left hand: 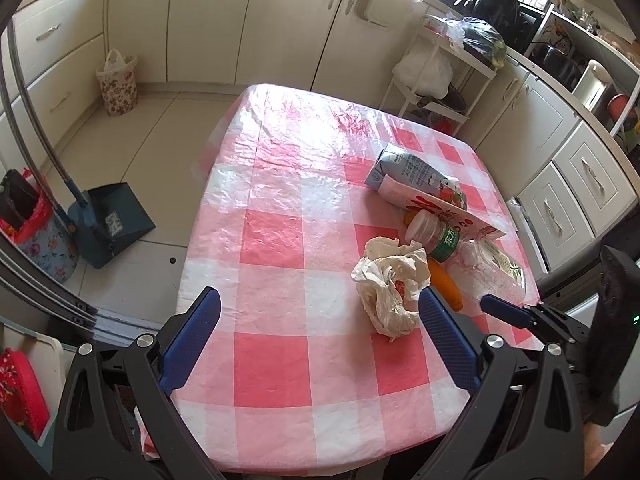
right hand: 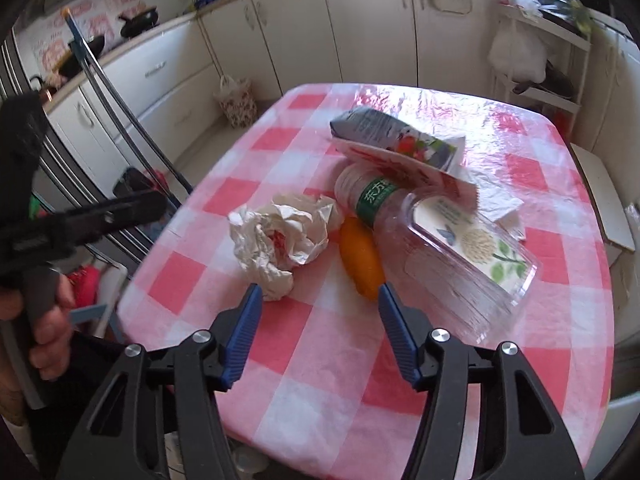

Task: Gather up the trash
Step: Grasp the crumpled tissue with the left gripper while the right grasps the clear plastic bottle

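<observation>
Nearby, crumpled paper (right hand: 280, 240), orange peel (right hand: 360, 260), bottle (right hand: 372, 198), carton (right hand: 396, 140), clear box (right hand: 460, 264).

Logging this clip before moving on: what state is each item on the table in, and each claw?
Left claw: open, empty, above the table.
Right claw: open, empty.
Crumpled paper wrapper: balled up, lying free.
Plastic bottle: on its side, cap on, looks empty.
Carton: lying flat, partly squashed.
Orange item: lying against the bottle.
Checked tablecloth: wrinkled.
</observation>
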`<control>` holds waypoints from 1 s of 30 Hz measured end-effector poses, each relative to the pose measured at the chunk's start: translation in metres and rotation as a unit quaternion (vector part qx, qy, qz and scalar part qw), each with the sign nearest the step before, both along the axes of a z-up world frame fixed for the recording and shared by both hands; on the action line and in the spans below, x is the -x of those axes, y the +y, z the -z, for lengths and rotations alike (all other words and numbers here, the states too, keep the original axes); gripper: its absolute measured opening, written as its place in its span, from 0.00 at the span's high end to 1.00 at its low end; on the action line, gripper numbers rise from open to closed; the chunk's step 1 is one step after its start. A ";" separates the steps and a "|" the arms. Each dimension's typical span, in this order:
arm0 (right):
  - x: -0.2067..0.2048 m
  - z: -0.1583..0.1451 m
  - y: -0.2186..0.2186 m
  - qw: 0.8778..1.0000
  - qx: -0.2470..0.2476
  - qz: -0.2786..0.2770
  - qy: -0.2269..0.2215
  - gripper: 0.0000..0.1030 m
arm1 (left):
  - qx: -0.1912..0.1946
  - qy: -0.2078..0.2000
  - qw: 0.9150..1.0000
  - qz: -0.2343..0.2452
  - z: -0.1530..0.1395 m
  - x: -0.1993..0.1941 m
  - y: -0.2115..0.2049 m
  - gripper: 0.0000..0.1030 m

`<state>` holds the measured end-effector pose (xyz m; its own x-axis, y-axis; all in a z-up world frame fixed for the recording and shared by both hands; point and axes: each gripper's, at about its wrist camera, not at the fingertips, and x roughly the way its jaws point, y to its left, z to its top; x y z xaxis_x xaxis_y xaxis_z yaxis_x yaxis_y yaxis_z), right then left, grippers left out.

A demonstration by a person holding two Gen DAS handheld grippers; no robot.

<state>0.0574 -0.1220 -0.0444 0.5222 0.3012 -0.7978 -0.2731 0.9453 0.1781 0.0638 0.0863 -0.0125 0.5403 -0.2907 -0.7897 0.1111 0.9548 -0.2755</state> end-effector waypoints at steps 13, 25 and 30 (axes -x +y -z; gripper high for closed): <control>0.008 -0.003 -0.056 0.997 -0.065 0.046 0.006 0.43 | -0.056 0.037 0.995 0.068 0.037 -0.023 -0.078 0.07; -0.020 -0.022 -0.061 0.996 0.080 -0.006 -0.040 0.38 | -0.032 0.055 0.995 0.071 0.053 -0.039 -0.093 0.56; -0.032 -0.013 -0.055 0.991 0.124 -0.047 -0.031 0.36 | -0.010 0.053 0.995 0.084 0.051 -0.035 -0.081 0.72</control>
<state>0.0894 -0.1767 -0.0315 0.5511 0.1503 -0.8208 -0.3654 0.9278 -0.0754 0.0993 0.0055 -0.0637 0.3977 -0.3530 -0.8469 0.2413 0.9308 -0.2746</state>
